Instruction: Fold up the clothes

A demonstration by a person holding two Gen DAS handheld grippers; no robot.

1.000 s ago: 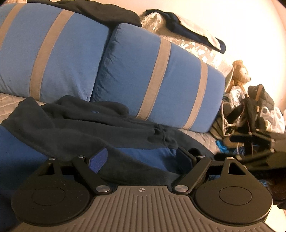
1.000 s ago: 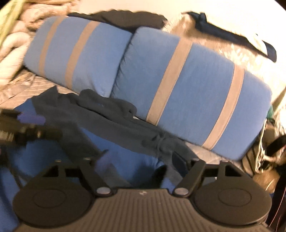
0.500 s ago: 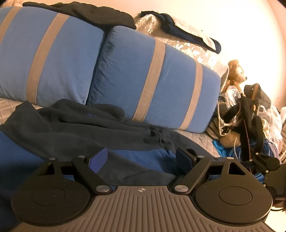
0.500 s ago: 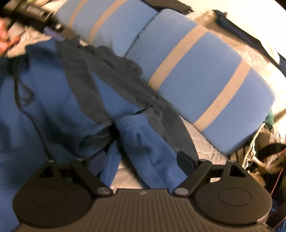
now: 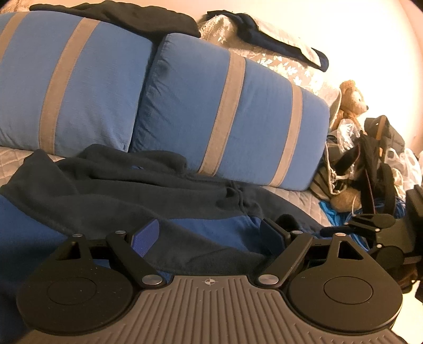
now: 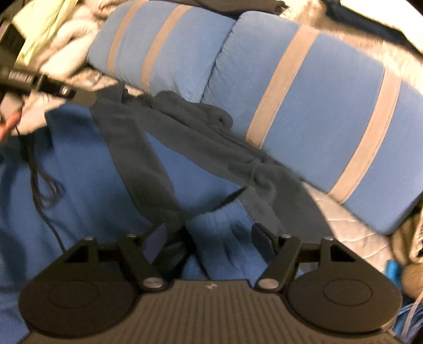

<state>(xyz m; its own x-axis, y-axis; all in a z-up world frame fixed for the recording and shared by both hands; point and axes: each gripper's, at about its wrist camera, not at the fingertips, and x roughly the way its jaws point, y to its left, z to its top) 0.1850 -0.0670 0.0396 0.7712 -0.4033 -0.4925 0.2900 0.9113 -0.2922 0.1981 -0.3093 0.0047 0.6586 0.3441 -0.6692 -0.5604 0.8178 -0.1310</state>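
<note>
A blue-and-grey garment (image 6: 105, 172) is lying lengthwise along 2 pillows (image 6: 304, 92), its cuff (image 6: 219, 225) pointing between the right gripper's (image 6: 208, 239) closing, unclamped jaws.

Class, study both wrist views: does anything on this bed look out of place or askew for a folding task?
Yes. The blue and grey garment lies crumpled against the striped pillows, its cuffed blue sleeve bunched up. A dark garment is draped over the pillows.
</note>
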